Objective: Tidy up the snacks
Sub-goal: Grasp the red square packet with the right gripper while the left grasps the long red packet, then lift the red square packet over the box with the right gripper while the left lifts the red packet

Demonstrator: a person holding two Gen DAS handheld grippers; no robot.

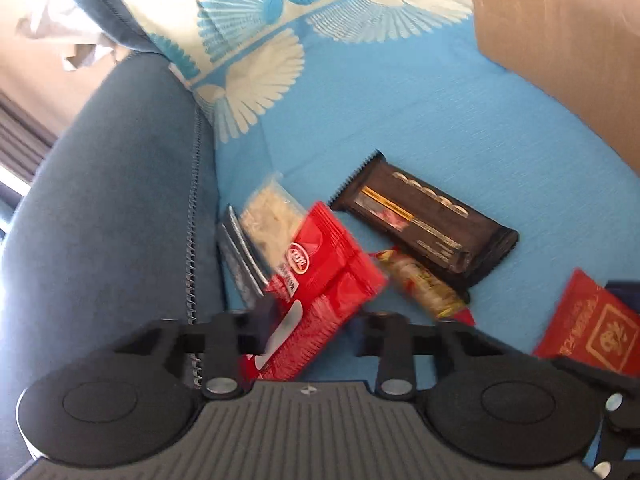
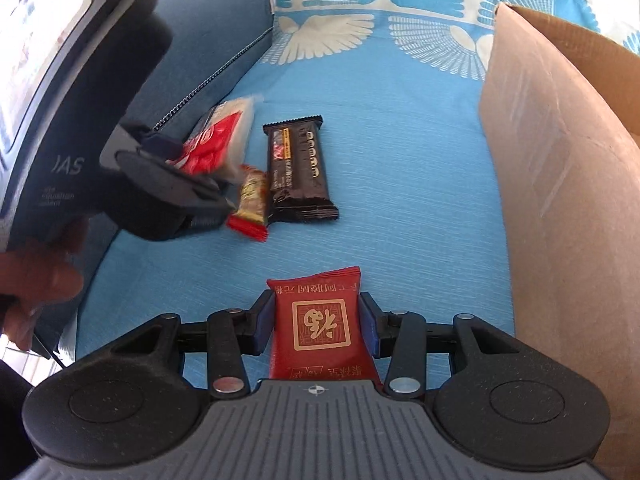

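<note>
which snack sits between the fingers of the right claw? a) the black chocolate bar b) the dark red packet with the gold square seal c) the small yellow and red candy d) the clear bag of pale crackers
b: in the right wrist view the right claw has its blue pads on either side of the dark red packet with the gold square seal, while the black chocolate bar lies farther off on the blue sheet.

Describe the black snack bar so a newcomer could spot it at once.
Start at the tall cardboard box on the blue cover; look left across bare fabric. The black snack bar lies flat there, with a small yellow-and-red packet at its left edge. It is the only black wrapper, with serrated ends.
</note>
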